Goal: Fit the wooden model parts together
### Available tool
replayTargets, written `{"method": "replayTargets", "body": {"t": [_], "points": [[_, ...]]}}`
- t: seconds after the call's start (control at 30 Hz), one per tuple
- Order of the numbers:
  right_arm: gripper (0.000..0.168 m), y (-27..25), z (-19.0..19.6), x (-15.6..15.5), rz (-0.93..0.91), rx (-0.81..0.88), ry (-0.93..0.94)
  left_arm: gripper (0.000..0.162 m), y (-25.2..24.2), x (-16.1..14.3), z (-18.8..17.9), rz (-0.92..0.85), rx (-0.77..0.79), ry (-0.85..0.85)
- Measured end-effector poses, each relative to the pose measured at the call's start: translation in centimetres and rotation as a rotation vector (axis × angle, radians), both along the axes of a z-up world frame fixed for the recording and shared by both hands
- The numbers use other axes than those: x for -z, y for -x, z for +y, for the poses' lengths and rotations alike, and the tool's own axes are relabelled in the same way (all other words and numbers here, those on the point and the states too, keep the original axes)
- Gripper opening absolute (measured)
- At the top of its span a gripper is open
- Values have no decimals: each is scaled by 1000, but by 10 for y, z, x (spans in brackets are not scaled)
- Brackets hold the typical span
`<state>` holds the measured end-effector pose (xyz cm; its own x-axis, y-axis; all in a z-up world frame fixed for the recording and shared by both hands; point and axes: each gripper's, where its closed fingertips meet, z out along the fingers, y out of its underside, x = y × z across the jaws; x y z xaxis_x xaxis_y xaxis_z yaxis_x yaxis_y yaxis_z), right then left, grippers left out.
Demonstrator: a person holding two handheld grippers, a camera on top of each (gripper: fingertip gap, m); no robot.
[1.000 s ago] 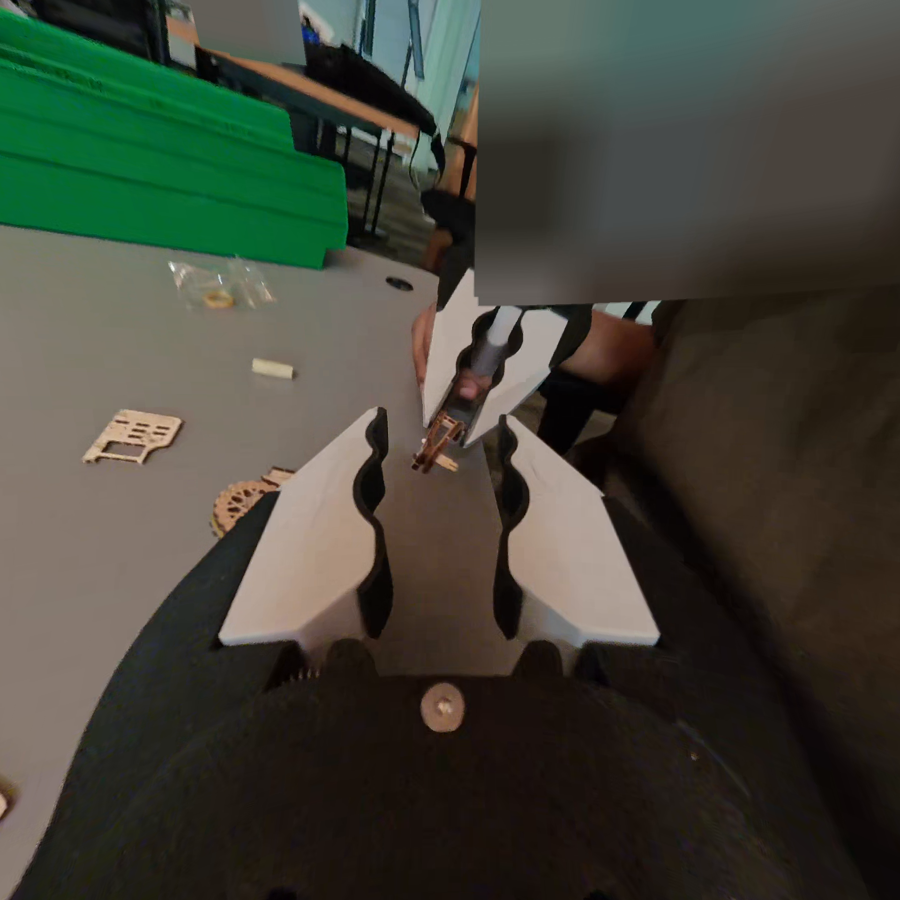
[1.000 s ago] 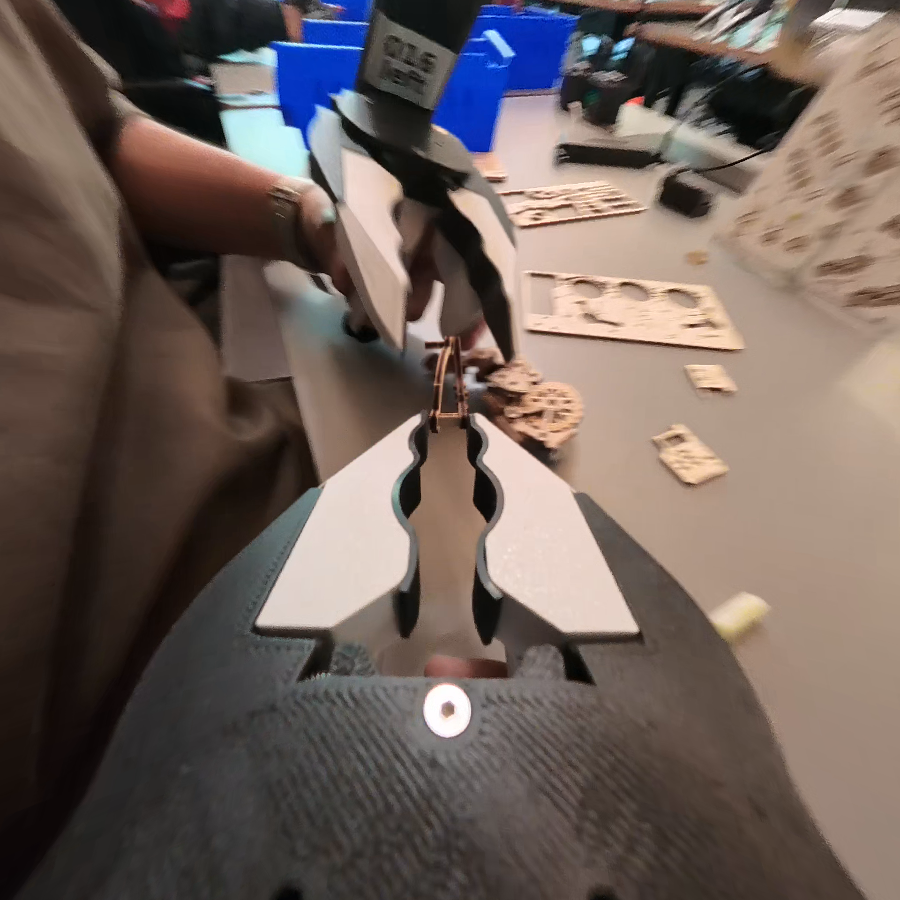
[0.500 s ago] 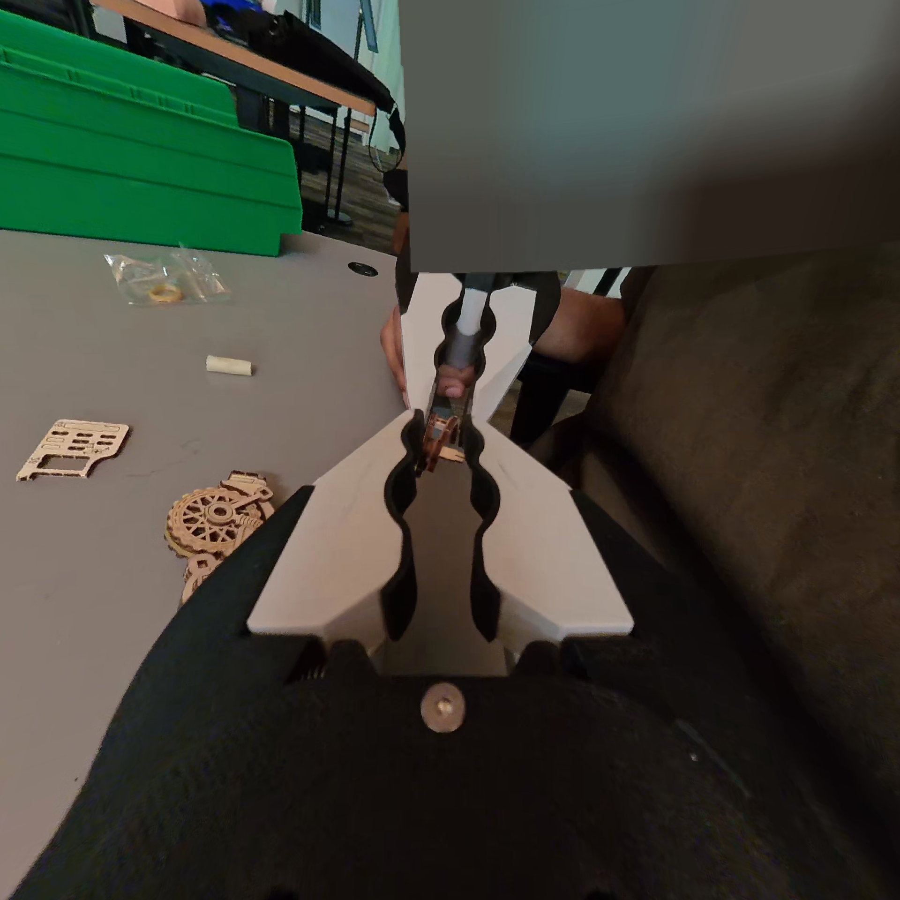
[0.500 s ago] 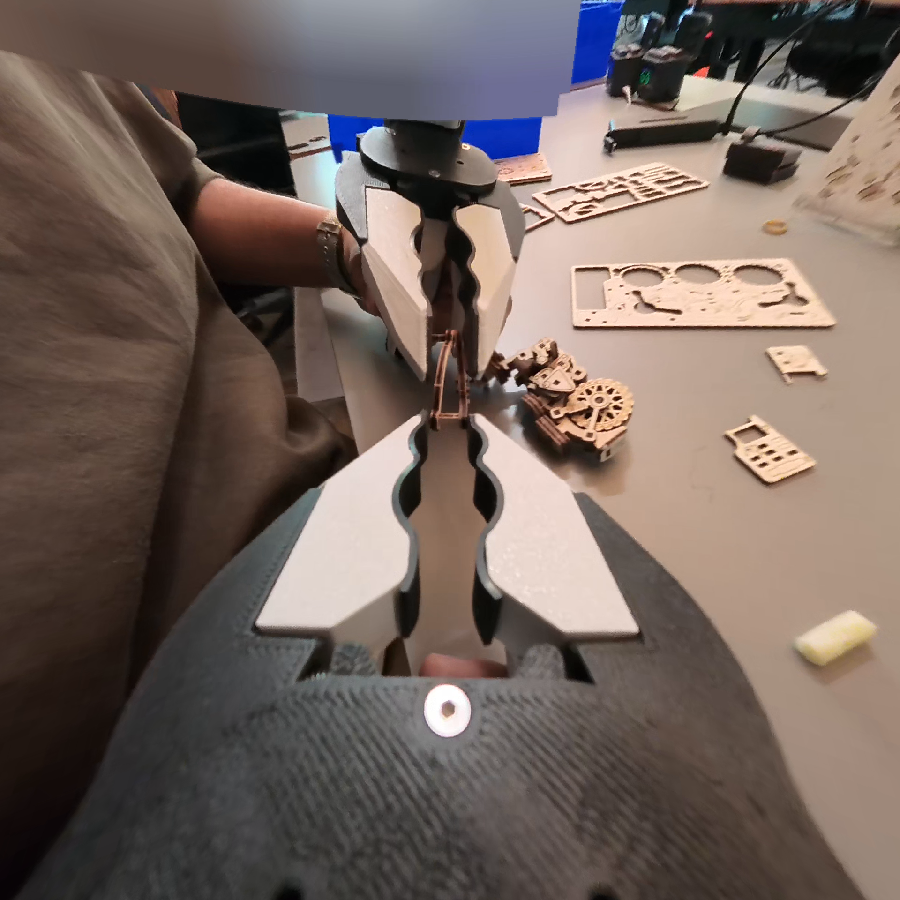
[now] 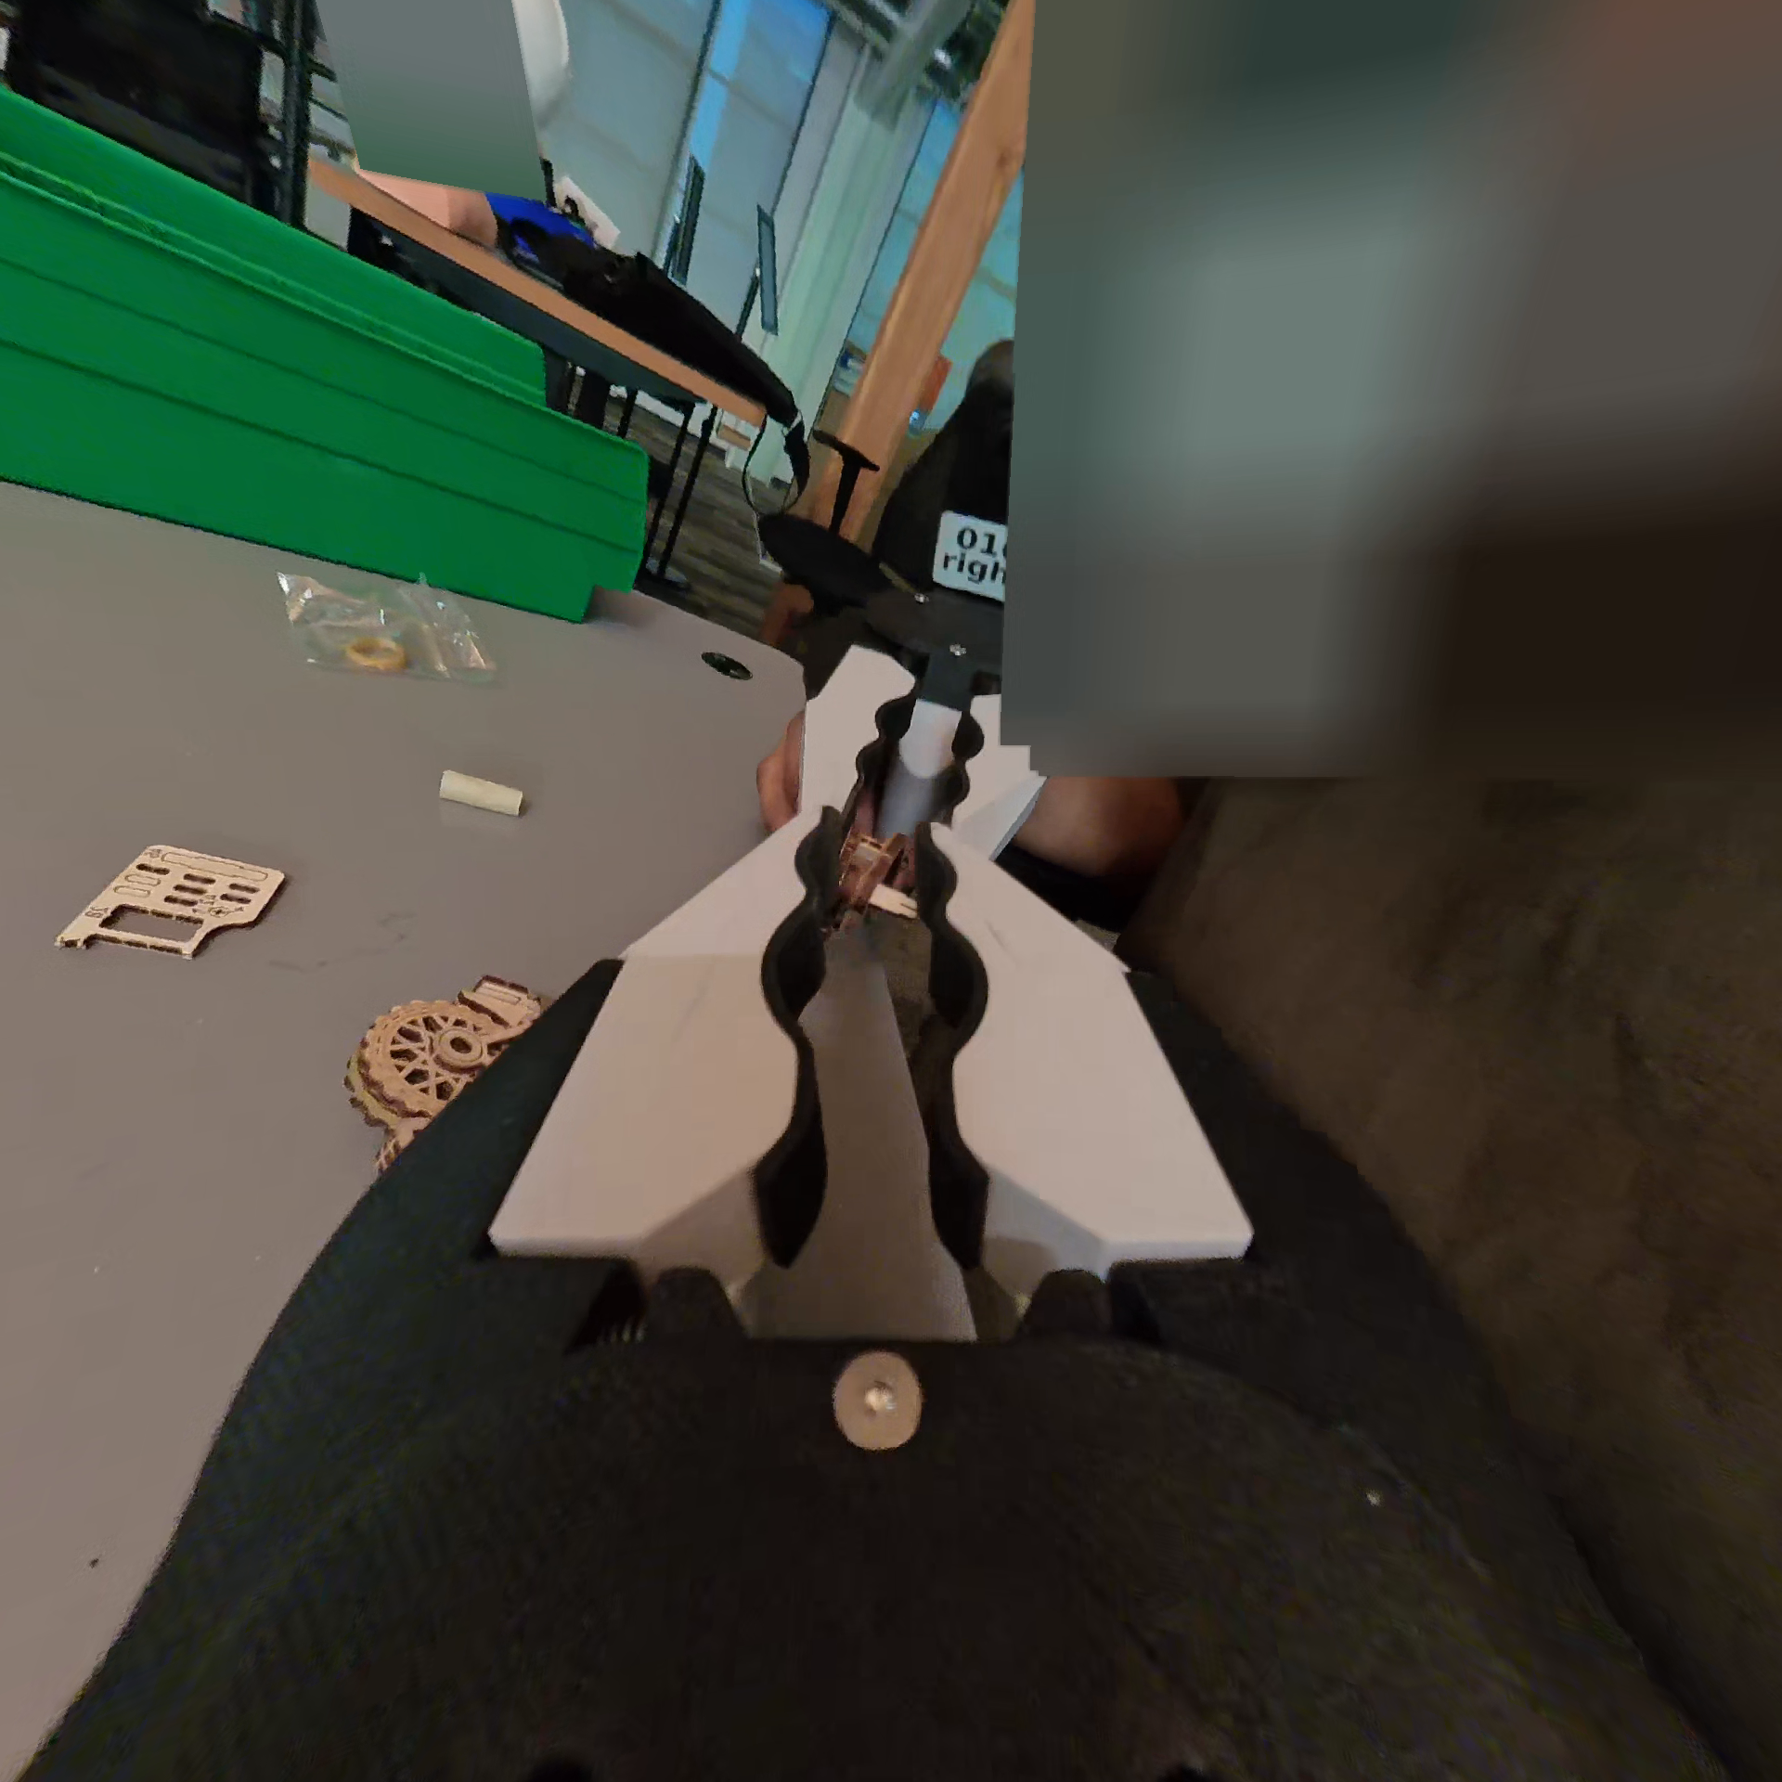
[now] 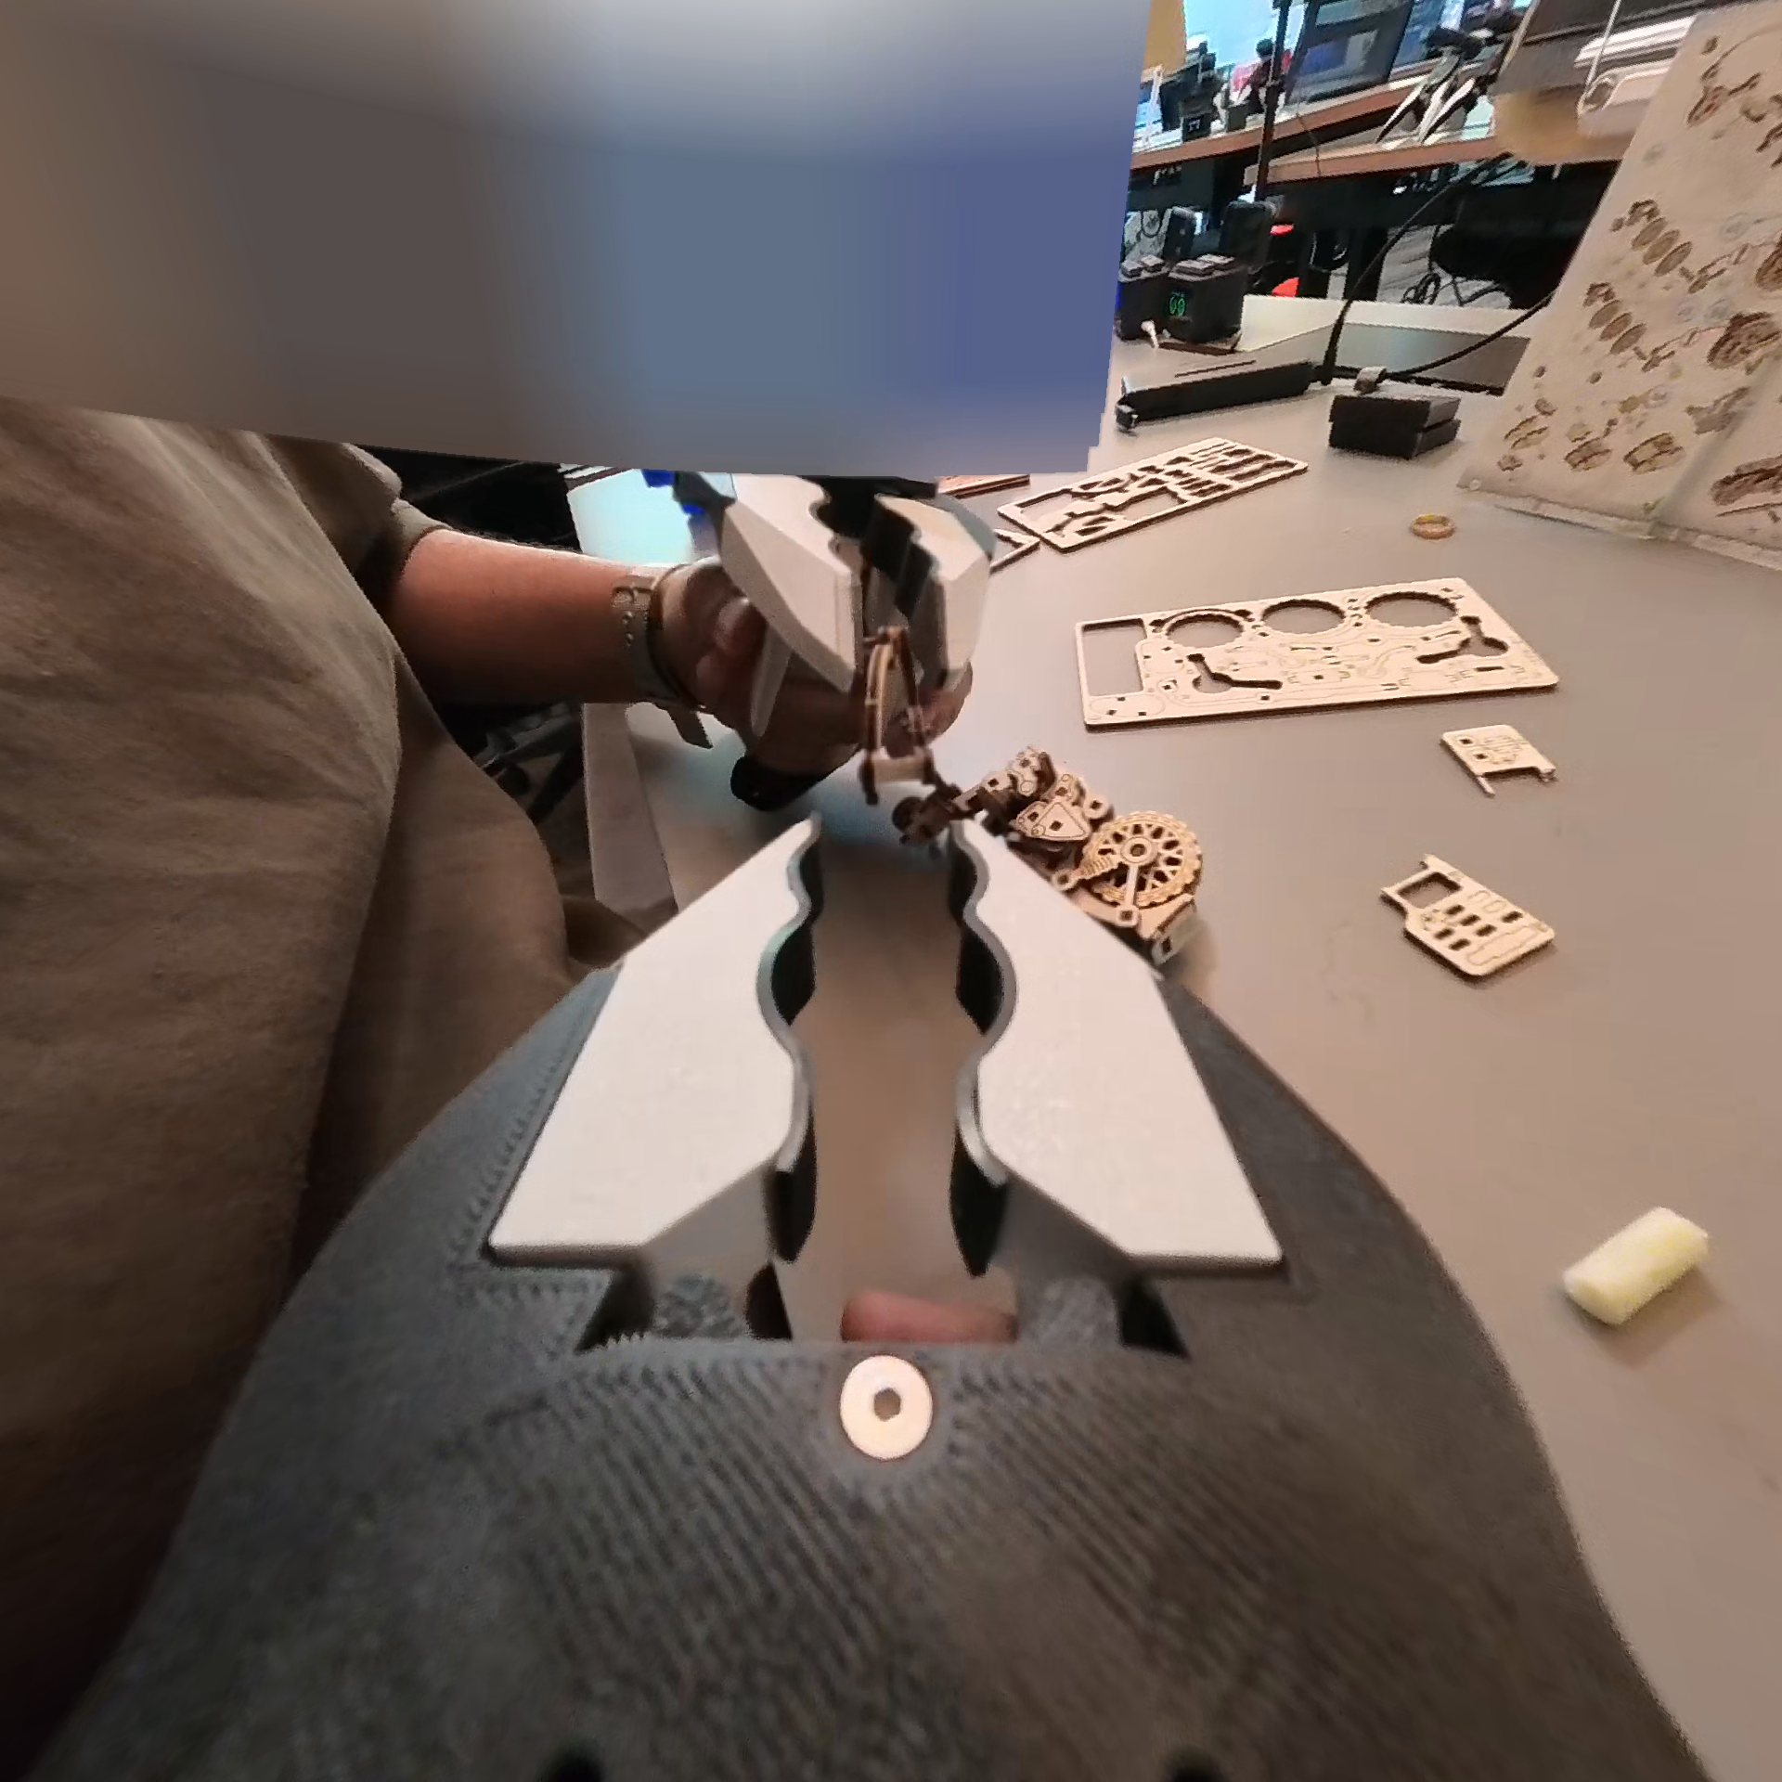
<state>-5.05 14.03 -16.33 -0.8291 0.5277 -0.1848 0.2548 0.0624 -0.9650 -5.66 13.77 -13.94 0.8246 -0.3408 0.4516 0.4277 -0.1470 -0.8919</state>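
My left gripper [image 5: 876,849] is shut on a small arched wooden part [image 5: 868,868] at its fingertips. In the right wrist view the left gripper [image 6: 882,627] holds that part [image 6: 887,704] in the air, above the table's near edge. My right gripper [image 6: 885,849] is open and empty, just below and in front of the part. It also shows in the left wrist view [image 5: 916,762], beyond the part. A partly built wooden model with a gear wheel [image 6: 1109,849] lies on the grey table, right of the right fingers; it also shows in the left wrist view [image 5: 434,1051].
Laser-cut wooden sheets [image 6: 1302,646] and small cut panels [image 6: 1466,916] lie to the right. A foam piece [image 6: 1634,1263], a plastic bag of small parts [image 5: 386,632] and green crates [image 5: 241,386] are on the table. The person's torso is close by. My right tips are roughly 15 centimetres from the foam piece [image 6: 1634,1263]. It is also in sight in the left wrist view [image 5: 474,794].
The left gripper closed on the wooden part. The right gripper let go of it, opened and drew back a little; the part now hangs from the left gripper alone.
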Motion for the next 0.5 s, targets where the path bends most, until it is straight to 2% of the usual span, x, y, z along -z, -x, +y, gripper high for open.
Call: {"method": "replayTargets", "body": {"t": [0.17, 0.5], "points": [[22, 2, -1, -5, 53, 24, -7, 11, 5, -6, -2, -82, 3, -24], [16, -5, -2, -2, 32, -20, -20, 11, -7, 4, -1, -79, 73, 37]]}}
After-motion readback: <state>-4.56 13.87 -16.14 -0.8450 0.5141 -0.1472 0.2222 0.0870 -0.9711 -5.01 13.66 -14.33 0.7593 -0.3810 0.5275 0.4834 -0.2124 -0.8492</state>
